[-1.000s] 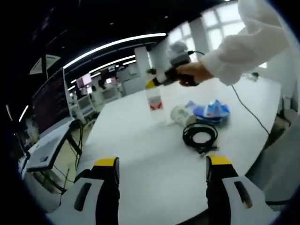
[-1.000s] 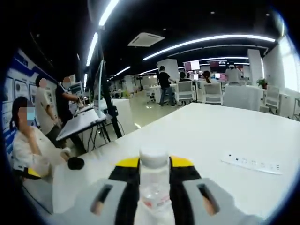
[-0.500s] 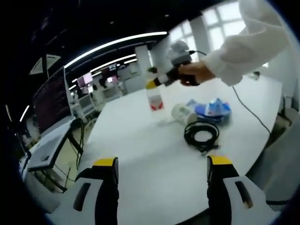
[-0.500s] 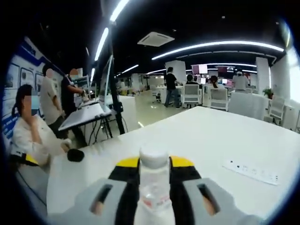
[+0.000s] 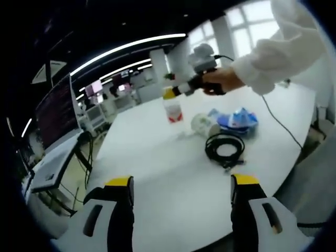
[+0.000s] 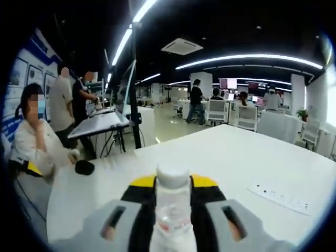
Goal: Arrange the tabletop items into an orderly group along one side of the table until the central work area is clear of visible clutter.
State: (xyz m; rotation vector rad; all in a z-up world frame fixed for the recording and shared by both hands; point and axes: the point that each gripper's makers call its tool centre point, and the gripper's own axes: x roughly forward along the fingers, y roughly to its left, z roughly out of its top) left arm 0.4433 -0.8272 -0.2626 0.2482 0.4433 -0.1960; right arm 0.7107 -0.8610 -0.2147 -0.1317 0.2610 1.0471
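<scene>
The table (image 5: 157,173) is plain white. Both the left gripper (image 5: 181,184) and the right gripper (image 6: 173,184) are grey with yellow tips (black along the inner faces). The bottle (image 6: 172,210) is clear with a white cap and a red-and-white label. A coiled cable (image 5: 224,147) is black; the crumpled bag (image 5: 237,121) is blue and white. The sleeve (image 5: 278,47) is white.

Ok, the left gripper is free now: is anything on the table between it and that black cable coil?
Nothing visible. The left gripper hangs open over bare white table, and the black cable coil lies ahead and to the right of it. The plastic bottle, held up by the right gripper, and the blue packet sit beyond the coil.
</scene>
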